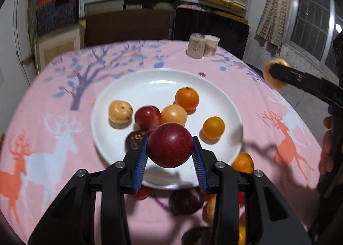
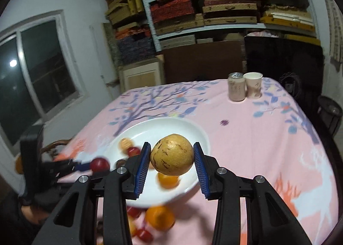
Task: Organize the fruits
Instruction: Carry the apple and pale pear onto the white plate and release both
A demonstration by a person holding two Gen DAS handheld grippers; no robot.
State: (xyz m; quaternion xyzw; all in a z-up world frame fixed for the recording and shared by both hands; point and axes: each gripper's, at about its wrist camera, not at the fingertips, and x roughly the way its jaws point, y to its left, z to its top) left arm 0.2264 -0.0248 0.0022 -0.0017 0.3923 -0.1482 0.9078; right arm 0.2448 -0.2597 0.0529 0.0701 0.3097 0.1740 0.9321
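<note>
My left gripper (image 1: 170, 146) is shut on a dark red plum (image 1: 170, 145), held above the near rim of a white plate (image 1: 133, 86). On the plate lie a pale speckled fruit (image 1: 120, 111), a red plum (image 1: 148, 117), two oranges (image 1: 187, 98) and a small dark fruit (image 1: 135, 140). My right gripper (image 2: 171, 156) is shut on a yellow speckled pear (image 2: 172, 154), raised over the plate (image 2: 188, 129). In the left wrist view the right gripper (image 1: 276, 73) with the pear (image 1: 268, 73) hangs at the right edge. The left gripper (image 2: 94, 165) with the plum (image 2: 99, 164) shows at the left of the right wrist view.
Loose oranges (image 2: 159, 217), red plums (image 2: 144, 235) and dark fruits (image 1: 185, 201) lie on the pink tablecloth (image 2: 246, 137) in front of the plate. A can (image 2: 236, 87) and a paper cup (image 2: 253, 84) stand at the far side. Shelves with boxes (image 2: 214, 2) rise behind the table.
</note>
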